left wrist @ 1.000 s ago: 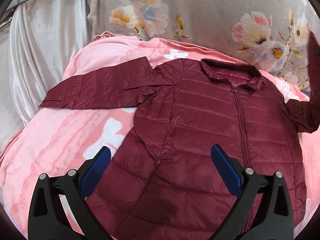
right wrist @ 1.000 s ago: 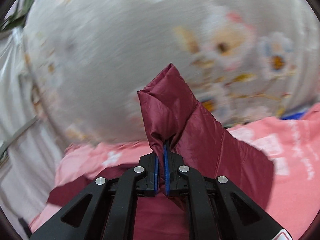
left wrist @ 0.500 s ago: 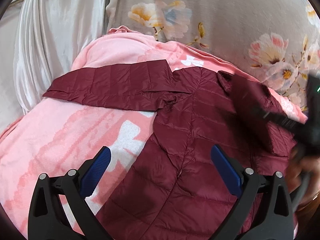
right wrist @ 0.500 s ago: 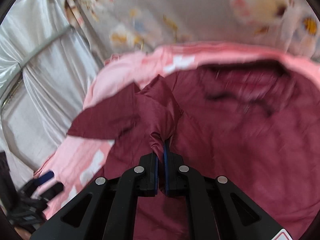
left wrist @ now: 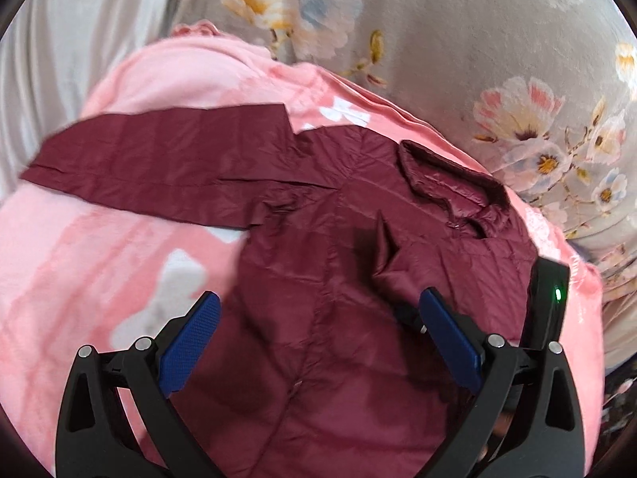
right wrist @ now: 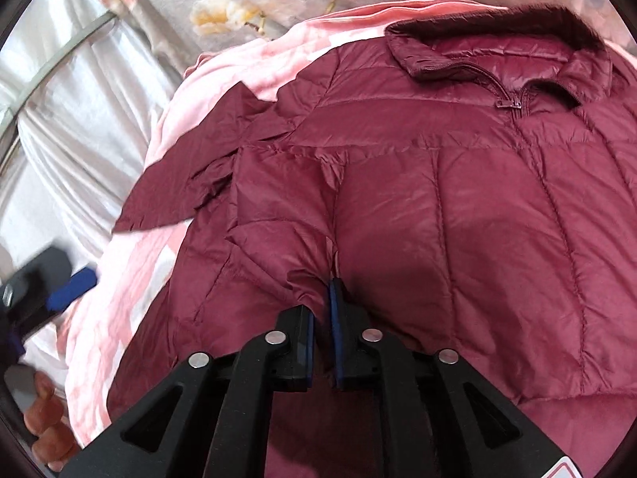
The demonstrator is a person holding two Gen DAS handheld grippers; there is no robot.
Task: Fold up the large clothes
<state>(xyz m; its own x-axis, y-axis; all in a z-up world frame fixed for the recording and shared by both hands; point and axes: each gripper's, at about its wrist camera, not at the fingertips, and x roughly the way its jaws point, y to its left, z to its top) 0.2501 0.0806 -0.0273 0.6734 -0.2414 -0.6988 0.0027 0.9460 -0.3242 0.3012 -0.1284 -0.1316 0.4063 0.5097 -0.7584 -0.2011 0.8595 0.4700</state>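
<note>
Right claw low over the maroon puffer jacket, jaws opening a narrow gap with a fold of the folded-over sleeve still between the blue pads. Jacket spread front-up on the pink blanket just ahead of both claws, collar and zip pull at the far end. Left claw spread wide, nothing between its pads, hovering over the jacket's lower body; other sleeve stretched flat ahead and to its left. Grey flowered bedding beyond the blanket. Fingers of a hand at lower left of the right claw's view
</note>
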